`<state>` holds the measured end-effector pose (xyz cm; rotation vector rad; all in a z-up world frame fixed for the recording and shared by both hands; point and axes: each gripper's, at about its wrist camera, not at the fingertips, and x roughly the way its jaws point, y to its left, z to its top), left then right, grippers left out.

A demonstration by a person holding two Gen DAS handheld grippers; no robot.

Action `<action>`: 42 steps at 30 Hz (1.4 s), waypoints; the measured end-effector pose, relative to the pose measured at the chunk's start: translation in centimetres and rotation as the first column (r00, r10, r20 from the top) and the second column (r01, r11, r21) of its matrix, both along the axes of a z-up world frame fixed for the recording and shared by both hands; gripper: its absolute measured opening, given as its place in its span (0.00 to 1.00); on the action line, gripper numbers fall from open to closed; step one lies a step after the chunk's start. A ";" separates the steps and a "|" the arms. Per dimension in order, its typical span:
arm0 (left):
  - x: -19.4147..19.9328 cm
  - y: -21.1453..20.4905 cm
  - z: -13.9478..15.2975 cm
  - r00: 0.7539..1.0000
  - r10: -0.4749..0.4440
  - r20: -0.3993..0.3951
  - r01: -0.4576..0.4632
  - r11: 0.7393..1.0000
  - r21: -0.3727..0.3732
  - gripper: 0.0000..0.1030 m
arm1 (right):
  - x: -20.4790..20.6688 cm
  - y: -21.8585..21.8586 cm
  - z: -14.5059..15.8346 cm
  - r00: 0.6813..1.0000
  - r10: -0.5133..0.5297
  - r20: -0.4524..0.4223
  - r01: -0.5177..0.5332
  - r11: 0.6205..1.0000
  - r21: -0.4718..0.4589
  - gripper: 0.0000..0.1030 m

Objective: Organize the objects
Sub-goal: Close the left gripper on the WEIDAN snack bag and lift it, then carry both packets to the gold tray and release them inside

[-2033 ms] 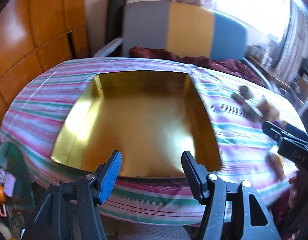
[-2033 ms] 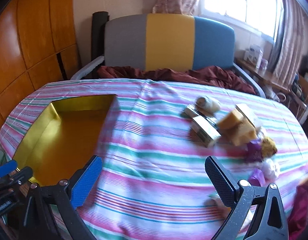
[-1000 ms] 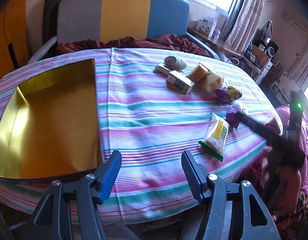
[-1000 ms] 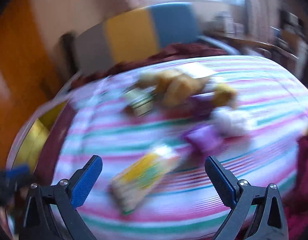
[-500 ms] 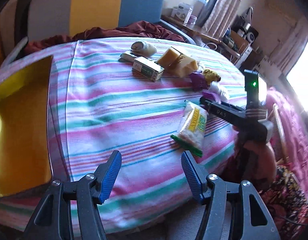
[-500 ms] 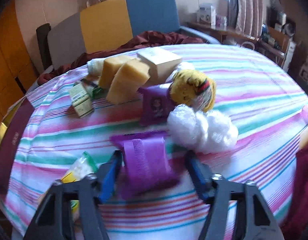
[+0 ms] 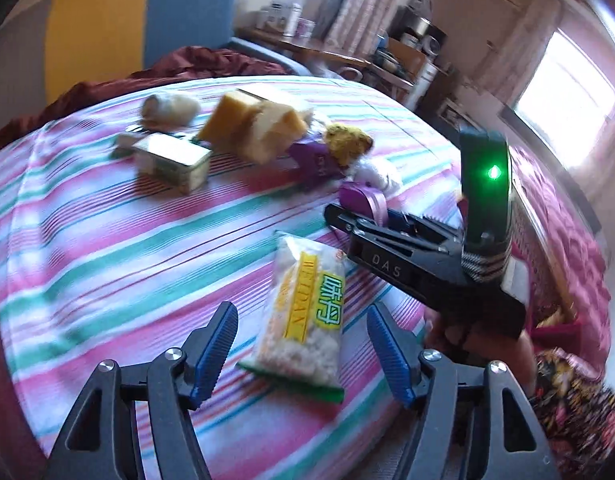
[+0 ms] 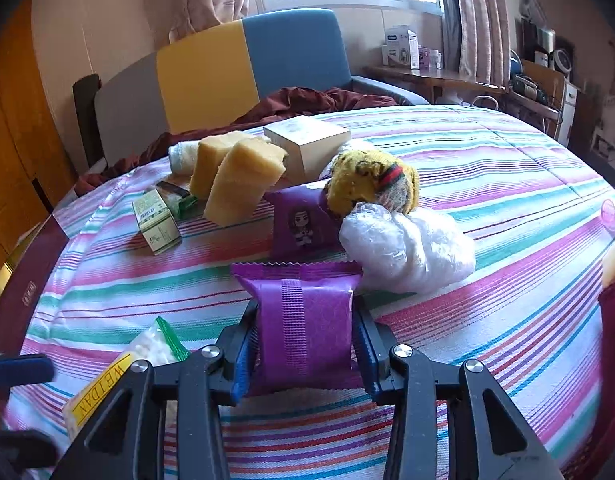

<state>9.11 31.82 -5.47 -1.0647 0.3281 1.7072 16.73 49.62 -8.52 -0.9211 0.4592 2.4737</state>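
Observation:
My right gripper (image 8: 304, 347) is shut on a purple snack packet (image 8: 305, 320) that lies on the striped tablecloth (image 8: 507, 248); the packet also shows in the left wrist view (image 7: 361, 200). My left gripper (image 7: 302, 344) is open, its fingers either side of a clear and yellow rice snack bag (image 7: 307, 312), which also shows in the right wrist view (image 8: 119, 376). Behind lie two yellow sponges (image 8: 237, 176), a purple sachet (image 8: 303, 220), a yellow knitted toy (image 8: 371, 180), a white plastic bag (image 8: 407, 248), a green box (image 8: 157, 220) and a white box (image 8: 307, 144).
A grey, yellow and blue chair (image 8: 211, 72) with a dark red cloth (image 8: 307, 100) stands behind the table. The gold tray's edge (image 8: 11, 264) shows at far left. The table drops away at the right, by a pink bedcover (image 7: 555, 216).
My right gripper has swung to the purple packet and closed on it. My left gripper has moved from the gold tray rightward to straddle the rice snack bag.

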 end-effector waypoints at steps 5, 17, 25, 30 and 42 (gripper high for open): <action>1.7 1.6 -1.2 0.980 -0.136 -0.146 0.127 0.989 -0.071 0.72 | 0.0 0.0 0.0 1.000 -0.001 -0.012 0.001 1.000 -0.009 0.42; 2.6 1.2 -2.7 0.966 -0.065 -0.249 0.059 0.998 -0.031 0.66 | 0.0 -0.1 0.0 1.000 -0.004 -0.014 0.004 1.000 0.001 0.42; 2.3 -0.3 -2.5 0.965 -0.013 -0.263 0.011 1.000 -0.007 0.44 | 0.0 -0.3 0.0 1.000 -0.007 -0.009 0.007 1.000 0.017 0.42; 2.1 -3.0 -1.1 0.969 0.035 -0.244 -0.028 0.999 0.031 0.44 | -0.1 -0.4 0.0 1.000 -0.009 0.001 0.009 0.999 0.035 0.42; -1.1 -12.5 4.2 0.936 0.261 -0.236 -0.226 0.960 0.163 0.44 | -0.4 -1.1 0.0 0.999 -0.019 0.035 0.017 0.997 0.081 0.42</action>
